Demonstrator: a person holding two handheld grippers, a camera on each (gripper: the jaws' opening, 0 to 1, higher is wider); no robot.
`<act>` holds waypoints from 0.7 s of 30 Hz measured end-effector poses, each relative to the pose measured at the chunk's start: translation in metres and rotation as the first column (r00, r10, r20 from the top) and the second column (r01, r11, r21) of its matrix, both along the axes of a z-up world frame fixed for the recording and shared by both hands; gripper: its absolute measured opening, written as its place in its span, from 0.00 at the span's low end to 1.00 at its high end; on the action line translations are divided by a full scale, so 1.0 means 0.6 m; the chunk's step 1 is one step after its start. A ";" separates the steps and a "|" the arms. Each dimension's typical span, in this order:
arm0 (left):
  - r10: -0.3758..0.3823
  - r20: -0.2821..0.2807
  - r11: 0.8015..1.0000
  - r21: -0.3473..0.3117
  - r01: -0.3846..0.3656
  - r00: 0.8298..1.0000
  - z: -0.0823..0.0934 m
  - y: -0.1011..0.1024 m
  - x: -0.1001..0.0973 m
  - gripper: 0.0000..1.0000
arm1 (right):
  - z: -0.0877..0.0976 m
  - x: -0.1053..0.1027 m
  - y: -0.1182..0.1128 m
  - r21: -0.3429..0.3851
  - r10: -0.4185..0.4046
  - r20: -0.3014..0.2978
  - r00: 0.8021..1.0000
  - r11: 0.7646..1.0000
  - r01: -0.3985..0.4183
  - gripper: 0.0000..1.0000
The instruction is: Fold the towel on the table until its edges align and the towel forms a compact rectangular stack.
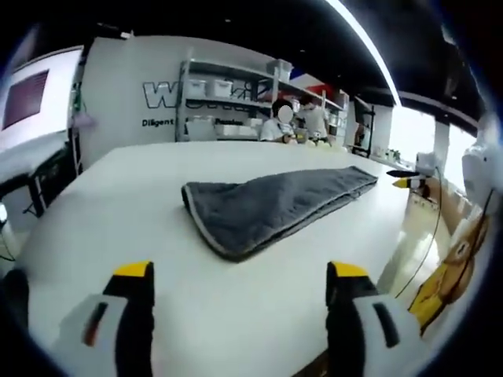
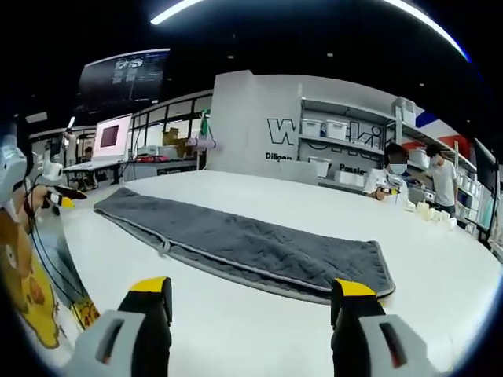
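Note:
A dark grey towel with a pale edge lies folded into a long strip on the white table. In the left gripper view it runs from the middle away to the right. My left gripper hangs open above the table's near part, short of the towel's broad end. In the right gripper view the same towel stretches across from left to right. My right gripper is open just in front of its long edge, holding nothing. The other gripper's yellow tip shows past the towel's far end.
People stand at the table's far side near shelves with white bins. Small pale objects sit at the far table edge. A monitor and desks stand beyond the left end. Cables hang off the table edge.

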State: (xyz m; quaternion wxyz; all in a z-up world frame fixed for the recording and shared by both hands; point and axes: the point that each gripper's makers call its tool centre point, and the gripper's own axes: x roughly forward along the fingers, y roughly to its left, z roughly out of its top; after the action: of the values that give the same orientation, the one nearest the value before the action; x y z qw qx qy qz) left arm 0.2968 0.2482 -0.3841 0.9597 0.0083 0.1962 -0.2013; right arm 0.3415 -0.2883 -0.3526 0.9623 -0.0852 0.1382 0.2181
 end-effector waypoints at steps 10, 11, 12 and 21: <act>0.024 0.006 1.000 0.010 -0.024 1.000 0.003 0.008 -0.004 0.99 | 0.019 0.032 0.090 -0.089 0.163 0.005 0.987 0.983 -0.162 0.87; 0.026 0.007 1.000 0.010 -0.026 1.000 0.003 0.008 -0.005 0.99 | 0.020 0.037 0.104 -0.108 0.195 0.006 0.981 0.975 -0.193 0.86; 0.026 0.008 1.000 0.010 -0.026 1.000 0.004 0.008 -0.005 0.99 | 0.021 0.039 0.121 -0.125 0.235 0.007 0.972 0.965 -0.232 0.85; 0.033 0.020 0.999 0.004 -0.033 0.999 0.003 0.007 -0.008 0.99 | 0.003 0.074 0.251 -0.216 0.483 -0.047 0.874 0.850 -0.481 0.67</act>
State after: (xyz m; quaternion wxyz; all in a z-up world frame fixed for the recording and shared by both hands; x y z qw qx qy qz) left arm 0.2919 0.2522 -0.3822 0.9648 0.0094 0.1870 -0.1848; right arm 0.3857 -0.1379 -0.3509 0.8620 -0.2247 0.1314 0.4351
